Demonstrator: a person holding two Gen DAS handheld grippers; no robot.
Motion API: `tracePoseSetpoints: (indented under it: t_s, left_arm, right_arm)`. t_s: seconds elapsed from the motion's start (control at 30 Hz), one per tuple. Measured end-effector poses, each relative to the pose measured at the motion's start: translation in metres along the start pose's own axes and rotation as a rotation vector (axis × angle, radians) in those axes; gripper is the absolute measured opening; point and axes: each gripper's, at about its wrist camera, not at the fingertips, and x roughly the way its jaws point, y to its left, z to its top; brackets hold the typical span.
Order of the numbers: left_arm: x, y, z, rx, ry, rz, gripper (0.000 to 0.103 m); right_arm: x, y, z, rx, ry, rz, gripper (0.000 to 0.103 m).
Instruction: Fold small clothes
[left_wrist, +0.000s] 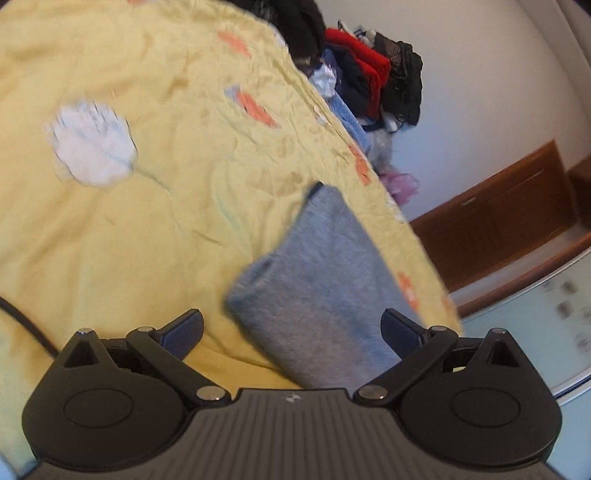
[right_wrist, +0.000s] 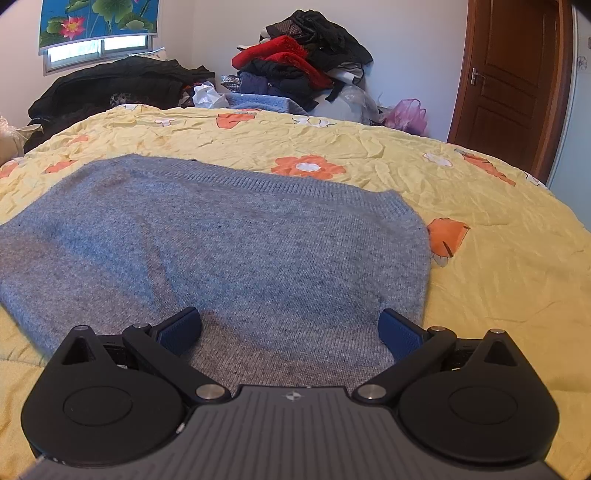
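Broadly, the room is bounded by pale walls, with a brown wooden door (right_wrist: 513, 74) at the right and a window (right_wrist: 99, 46) under a lotus-print blind at the far left. Most of the space is taken by a bed (right_wrist: 480, 258) covered in a wrinkled yellow floral quilt, backed by a heap of clothes (right_wrist: 303, 62). A grey knitted sweater (right_wrist: 221, 240) is spread flat on the quilt. The left gripper (left_wrist: 291, 330) and right gripper (right_wrist: 290, 328) are held with fingers apart, nothing clamped.
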Motion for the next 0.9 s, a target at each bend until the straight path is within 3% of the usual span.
tracePoseSetpoints:
  t_s: [0.1,0.37,0.47,0.5,0.57,0.67,0.73,0.8,0.83,0.9]
  left_arm:
    - [0.016,0.002,0.004,-0.106,0.029,-0.087,0.103]
    - [0.039,-0.017,0.001,-0.115,-0.031,-0.073,0.102]
    - [0.037,-0.022,-0.003,-0.042,-0.061,-0.011,0.1]
    - [0.038,-0.022,-0.004,-0.027,-0.075,0.021,0.089]
    - [0.039,-0.024,-0.003,0.003,-0.096,0.067,0.078]
    - [0.045,-0.029,-0.002,0.05,-0.105,0.086,0.077]
    - [0.05,-0.034,-0.005,0.08,-0.097,0.11,0.058]
    - [0.058,-0.034,-0.009,0.099,-0.068,0.144,0.02]
    - [0.06,-0.034,-0.01,0.11,-0.065,0.167,0.014]
    - [0.06,-0.033,-0.009,0.108,-0.066,0.175,0.01]
  right_arm:
    - [0.0,0.0,0.0,0.0,0.0,0.0,0.103]
    - [0.0,0.0,0.0,0.003,0.0,0.003,0.103]
    - [0.0,-0.001,0.001,0.004,0.0,0.004,0.103]
    - [0.0,-0.001,0.001,0.004,0.0,0.005,0.103]
    - [-0.001,-0.001,0.001,0.006,0.0,0.007,0.103]
    - [-0.001,0.0,0.001,0.006,0.0,0.007,0.103]
    - [-0.001,0.0,0.001,0.006,0.0,0.007,0.103]
    - [-0.001,0.0,0.001,0.006,0.0,0.007,0.103]
    - [0.0,0.0,0.001,0.006,0.0,0.007,0.103]
    - [-0.001,0.0,0.001,0.006,0.0,0.007,0.103]
